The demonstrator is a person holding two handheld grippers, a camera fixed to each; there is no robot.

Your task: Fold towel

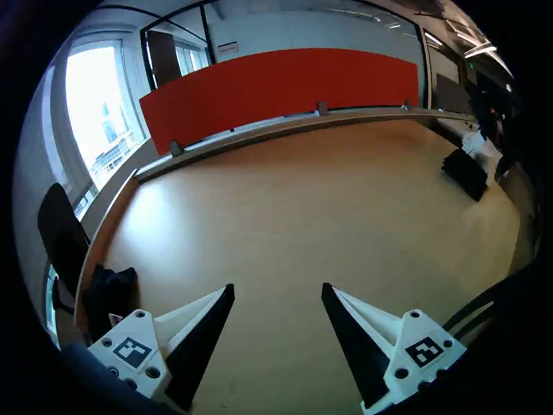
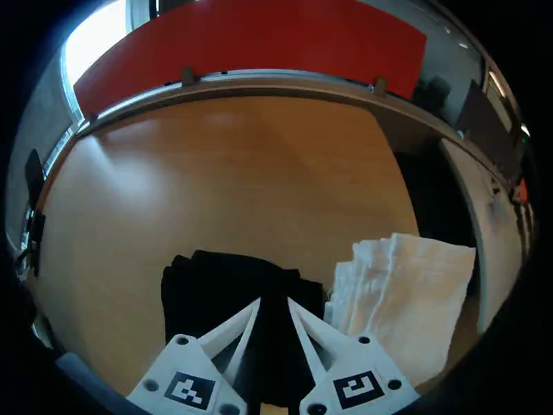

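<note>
The left gripper (image 1: 278, 290) is held wide open and empty above the wooden table (image 1: 311, 194). The right gripper (image 2: 274, 301) is drawn nearly closed over a black towel (image 2: 207, 283) at six o'clock; whether the cloth is pinched cannot be told. A white folded towel (image 2: 408, 290) is seen at four o'clock.

Your surroundings: table, divider, window, chair.
You're facing a bare wooden table (image 1: 311, 207) with a red partition (image 1: 276, 90) along its far edge; a bright window (image 1: 97, 124) and a dark chair (image 1: 62, 235) sit beside it.

Wooden table (image 1: 311, 207), red partition (image 1: 276, 90), bright window (image 1: 97, 124).
</note>
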